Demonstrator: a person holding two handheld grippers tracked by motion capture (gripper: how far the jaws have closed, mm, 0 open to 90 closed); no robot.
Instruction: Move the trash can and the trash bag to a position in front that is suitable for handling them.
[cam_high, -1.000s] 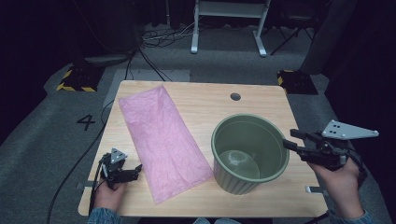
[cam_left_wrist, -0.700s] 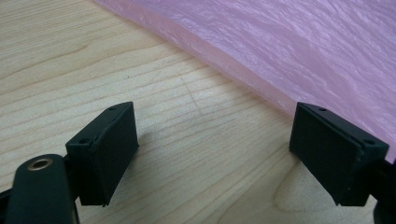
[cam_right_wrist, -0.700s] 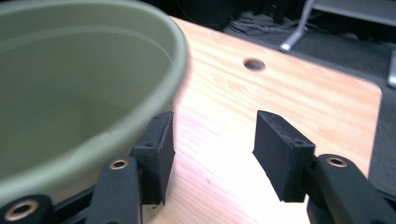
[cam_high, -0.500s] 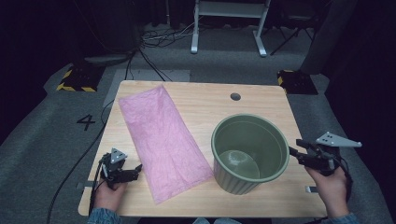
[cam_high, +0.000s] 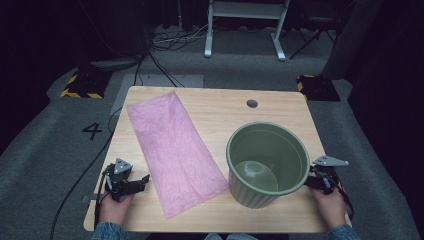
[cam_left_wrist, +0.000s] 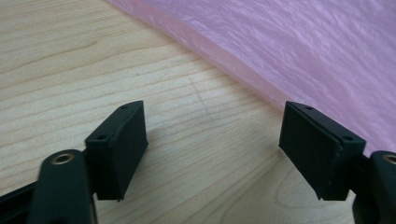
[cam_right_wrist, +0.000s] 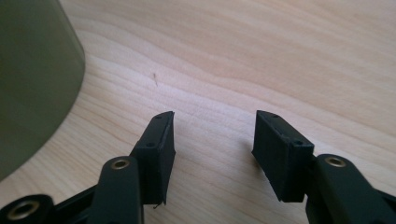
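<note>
Left of the green pot (cam_high: 266, 165), the left tongs (cam_high: 131, 184) rest on the bench (cam_high: 215, 107), jaws spread wide, just beside the flat pink bag (cam_high: 175, 150) (nothing between them). Right of the pot, the right tongs (cam_high: 314, 176) sit spread, empty.

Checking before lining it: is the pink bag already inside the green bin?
No, the pink bag lies flat on the table beside the green bin.
</note>
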